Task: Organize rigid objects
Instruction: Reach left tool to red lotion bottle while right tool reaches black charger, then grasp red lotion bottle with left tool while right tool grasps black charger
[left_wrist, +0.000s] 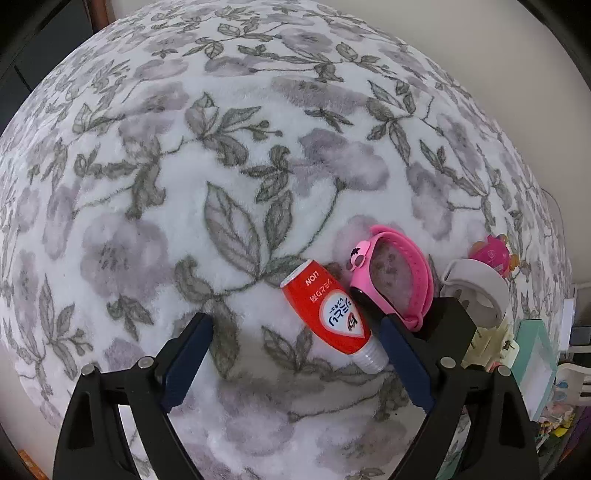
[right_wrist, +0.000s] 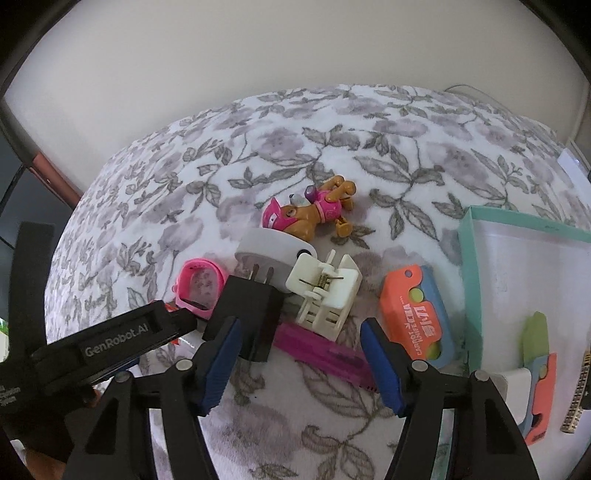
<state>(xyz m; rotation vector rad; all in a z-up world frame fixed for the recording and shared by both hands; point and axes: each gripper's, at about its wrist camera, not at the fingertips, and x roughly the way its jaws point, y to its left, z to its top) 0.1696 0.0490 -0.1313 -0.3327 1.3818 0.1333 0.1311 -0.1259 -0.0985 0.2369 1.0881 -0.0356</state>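
Loose objects lie on a floral blanket (left_wrist: 258, 147). In the left wrist view my left gripper (left_wrist: 295, 350) is open and empty, low over the blanket; a red tube (left_wrist: 328, 314) lies just inside its right finger, with a pink watch (left_wrist: 391, 277) beyond. In the right wrist view my right gripper (right_wrist: 301, 354) is open and empty above a magenta bar (right_wrist: 325, 350). Ahead lie a cream hair clip (right_wrist: 325, 291), a white plug (right_wrist: 273, 254), a black block (right_wrist: 251, 314), an orange-and-blue toy cutter (right_wrist: 417, 314) and a toy dog (right_wrist: 310, 214).
A teal-rimmed white box (right_wrist: 517, 280) stands at the right and holds a second orange cutter (right_wrist: 543, 391), a green piece and a gold strip. The left gripper's body (right_wrist: 110, 339) crosses the lower left of the right wrist view. A pale wall lies behind the blanket.
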